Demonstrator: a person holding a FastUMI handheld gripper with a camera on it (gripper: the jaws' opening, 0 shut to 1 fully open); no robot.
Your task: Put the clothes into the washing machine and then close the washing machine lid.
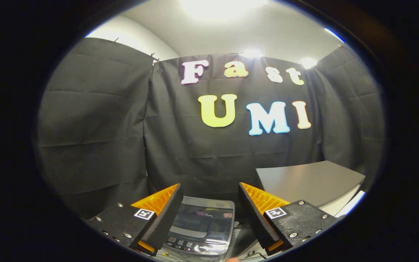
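Overhead, we are looking mostly at the booth's black wall [96,127], which rises well beyond the fingers. To the right of the right finger and beyond it sits a grey table [311,180], its top bare as far as we can see. Smaller, and directly between the fingers, just ahead and below them, is the washer [202,227]: its glossy lid [204,218] looks down, with a control panel [184,244] along the near edge. Our gripper [209,213] is held above it, fingers wide apart and holding nothing.

We cannot see any clothes from here, so we judge the task to be at one of its ends: either nothing has been loaded, or all is done and the lid is shut. If the first, the next move calls for tipping the gripper down to find the clothes, and for raising that lid before anything goes in.
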